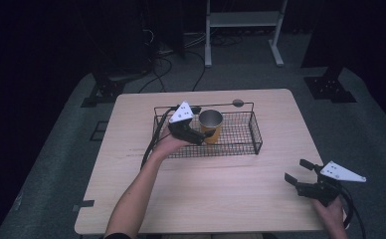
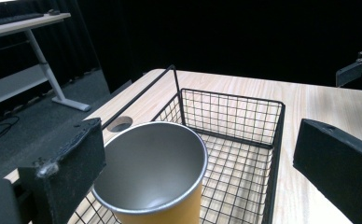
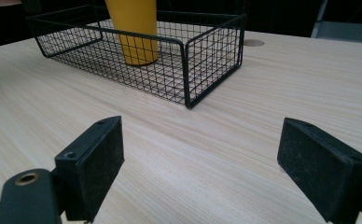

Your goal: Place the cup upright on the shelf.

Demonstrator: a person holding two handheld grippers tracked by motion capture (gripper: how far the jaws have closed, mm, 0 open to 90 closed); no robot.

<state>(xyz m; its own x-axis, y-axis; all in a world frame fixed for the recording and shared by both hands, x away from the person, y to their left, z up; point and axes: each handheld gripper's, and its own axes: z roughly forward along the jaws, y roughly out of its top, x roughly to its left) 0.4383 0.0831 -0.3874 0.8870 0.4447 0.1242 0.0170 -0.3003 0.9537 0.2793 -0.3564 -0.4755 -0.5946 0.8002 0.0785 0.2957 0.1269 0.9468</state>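
My left claw (image 1: 207,133) hangs released around the yellow steel-lined cup (image 1: 211,125), standing in the black wire basket (image 1: 255,135); right claw (image 1: 296,172) idles released.

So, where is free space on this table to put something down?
Bare wood lies between the black wire basket and the right claw, and along the near left edge. The basket's left half is crowded: the yellow metal cup and the left claw.
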